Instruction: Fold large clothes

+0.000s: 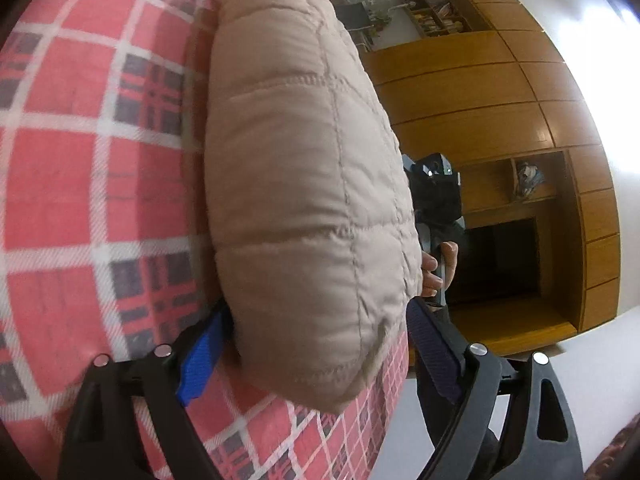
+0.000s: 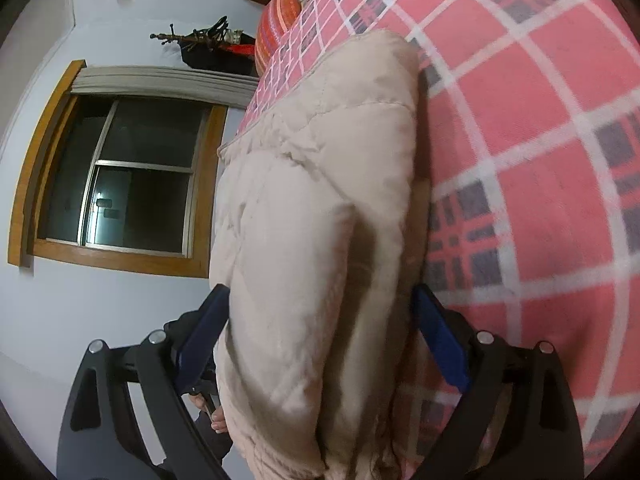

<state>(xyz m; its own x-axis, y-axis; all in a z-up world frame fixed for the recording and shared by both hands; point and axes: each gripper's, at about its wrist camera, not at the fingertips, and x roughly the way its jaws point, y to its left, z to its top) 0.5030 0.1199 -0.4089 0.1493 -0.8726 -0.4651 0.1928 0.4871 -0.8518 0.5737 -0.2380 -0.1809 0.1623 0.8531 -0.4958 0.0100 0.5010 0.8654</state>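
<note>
Garment: a beige quilted puffer jacket (image 1: 304, 184), bulky and already doubled over on itself, lying on a bed with a red plaid blanket (image 1: 80, 184), close to the bed's edge.
Left tool (image 1: 316, 344): blue pads spread wide, straddling one end of the bundle; one pad sits between jacket and blanket, the other on the outer face. It brackets the padding more than it squeezes it.
Right tool (image 2: 320, 336): likewise spread around the opposite end of the jacket (image 2: 320, 200), one pad on the blanket (image 2: 540, 160) side, the other on the room side.
Key relation: each tool has its own end straight ahead between its pads, so neither is nearer; the jacket runs between them.
Long axis: along the bed's edge, from one tool to the other, with each end pointing at a tool.
Hand: fingers of the person's right hand (image 1: 434, 272) show past the far end in the left view.
Judgement: the next fold likely needs both ends carried together, or the padding will spring open.
</note>
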